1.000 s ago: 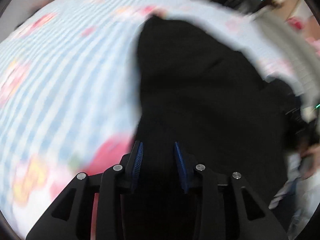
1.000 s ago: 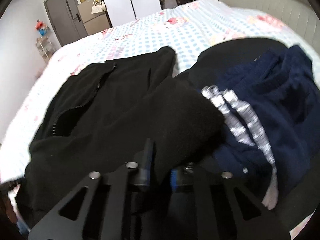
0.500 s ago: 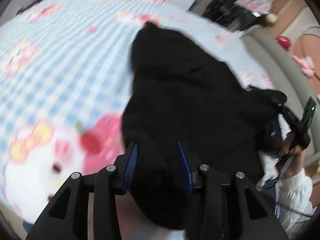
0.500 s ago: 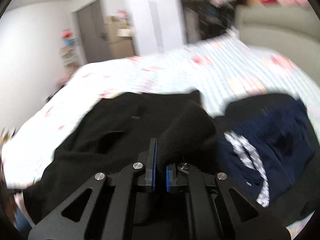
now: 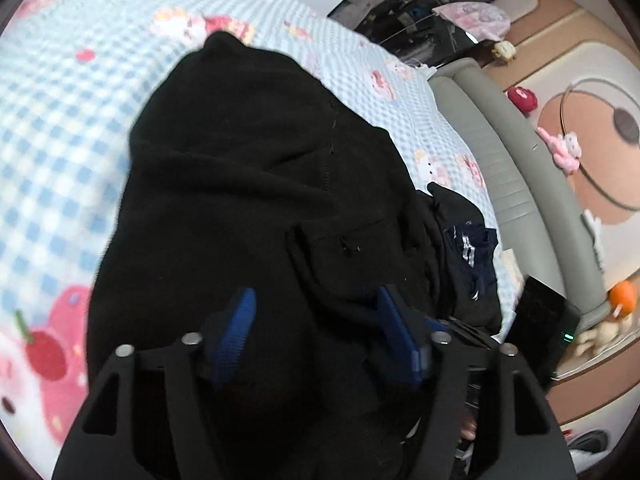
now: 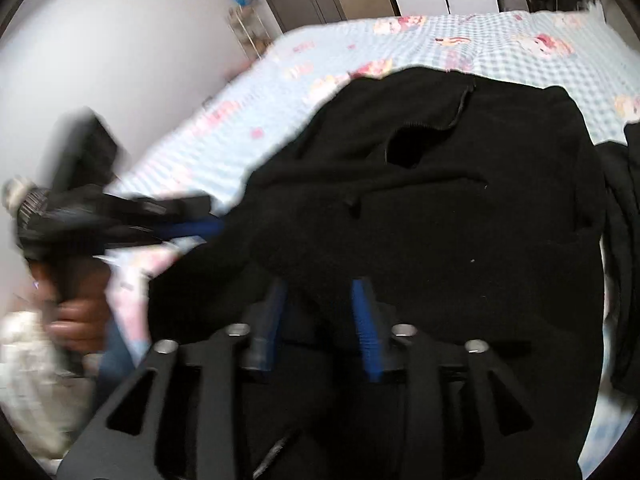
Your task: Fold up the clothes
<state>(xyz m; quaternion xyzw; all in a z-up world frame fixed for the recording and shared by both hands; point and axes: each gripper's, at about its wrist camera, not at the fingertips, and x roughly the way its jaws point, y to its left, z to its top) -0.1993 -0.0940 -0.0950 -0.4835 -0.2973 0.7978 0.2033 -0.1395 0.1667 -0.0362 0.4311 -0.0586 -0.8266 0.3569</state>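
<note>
While both tools' jaws opening, left tool (image 5: pixel 316 316) wide, right tool (image 6: pixel 318 308) narrower, over black jacket (image 5: pixel 248 184).

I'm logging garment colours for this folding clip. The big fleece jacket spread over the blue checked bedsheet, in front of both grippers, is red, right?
Not red. The fleece jacket is black, as the left wrist view shows; it does lie on the blue checked bedsheet, in front of both grippers.

Black gripper (image 5: pixel 316 312), blue pads (image 5: pixel 236 332)
</note>
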